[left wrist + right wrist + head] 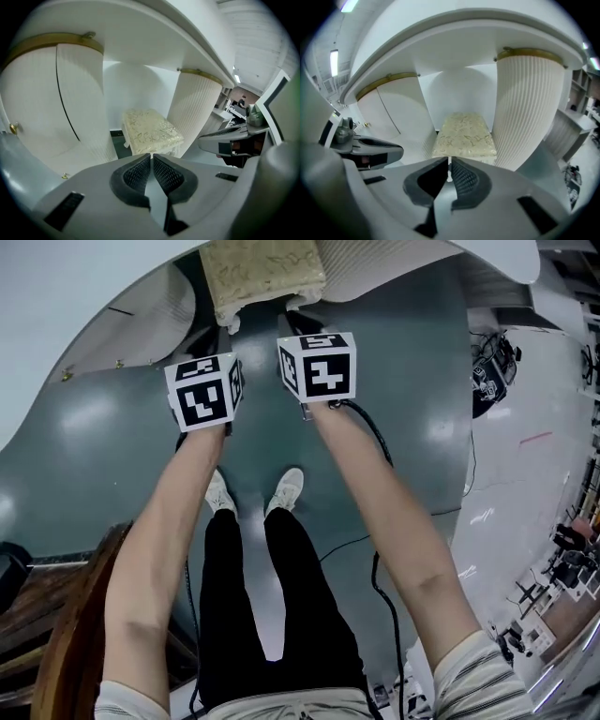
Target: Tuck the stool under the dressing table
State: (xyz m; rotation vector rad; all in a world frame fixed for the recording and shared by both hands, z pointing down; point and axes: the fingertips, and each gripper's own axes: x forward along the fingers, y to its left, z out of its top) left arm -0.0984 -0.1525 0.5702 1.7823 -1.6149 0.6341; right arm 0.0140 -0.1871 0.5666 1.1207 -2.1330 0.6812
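- The dressing table (459, 42) fills the far side. Its curved white top overhangs a knee gap between a fluted pedestal on the right (529, 103) and a rounded cabinet on the left (393, 112).
- The grey-green floor (103, 427) looks smooth, so I judge the stool should slide easily under a low, steady push.
- The stool (465, 136), with its cream patterned cushion, already stands in the knee gap between the two supports. Its far part is under the top, and its near edge faces the person.
- To do this step well, push straight towards the far wall of the recess. Put equal pressure on the left and right of the near edge so the stool does not twist into either support, and stop once the near edge is under the tabletop's rim.
- The right gripper (449, 165) has its jaws drawn almost together, leaving only a sliver of a gap. It grips nothing that I can make out. Its tips point at the middle of the stool's near edge, and whether they touch it I cannot tell.
- The left gripper (152, 161) likewise has its ribbed pads all but meeting and holds nothing. It is aimed at the stool's near edge a little to the left, and contact is again unclear.
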